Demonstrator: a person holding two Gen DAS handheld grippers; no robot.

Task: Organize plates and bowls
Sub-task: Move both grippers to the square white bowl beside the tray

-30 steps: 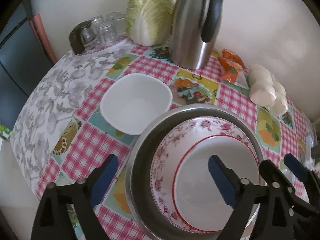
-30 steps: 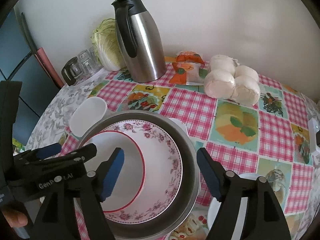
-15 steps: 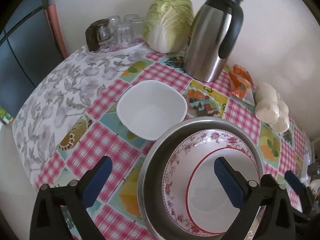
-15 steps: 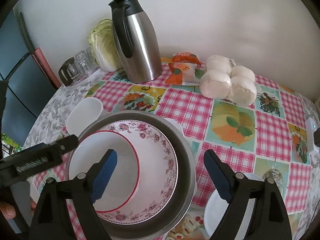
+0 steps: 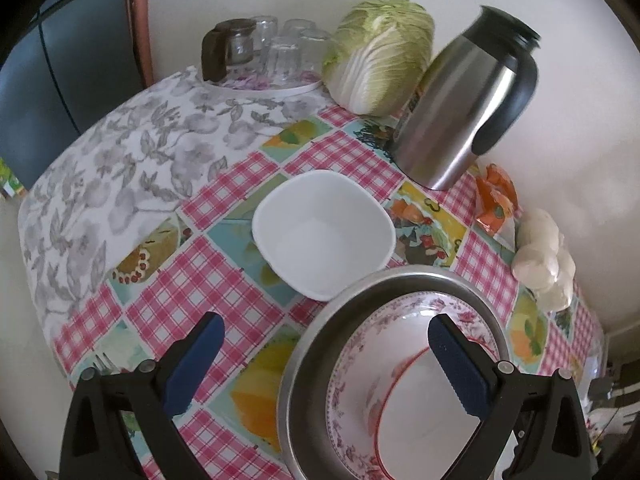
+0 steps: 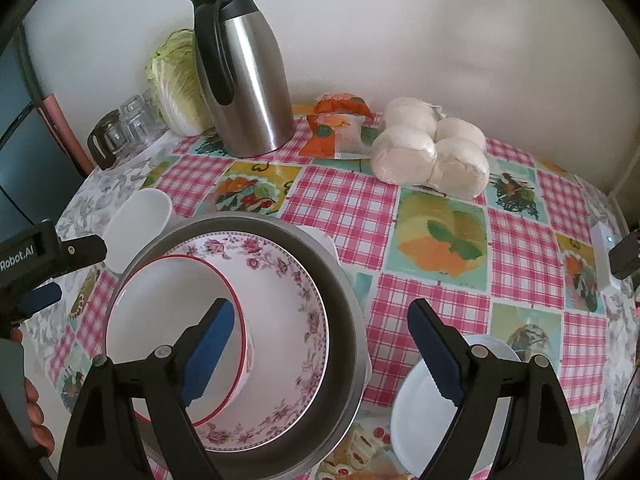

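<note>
The left gripper, jaws apart and empty, has slid toward the square white bowl beside the metal basin; the right gripper opened wider.

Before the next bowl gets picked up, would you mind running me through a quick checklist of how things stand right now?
1. Left hand-held gripper free: ok, open with nothing between the pads.
2. Right hand-held gripper free: ok, open and holding nothing.
3. Red-rimmed bowl nested: ok, it sits inside the floral bowl, which sits in the steel bowl.
4. White square bowl reachable: ok, upright, uncovered, beside the steel bowl, ahead of the left gripper.
5. Room around the square bowl: ok, the thermos and cabbage stand farther back.
6. White plate near the right gripper: cannot tell, the finger hides part of it.
</note>
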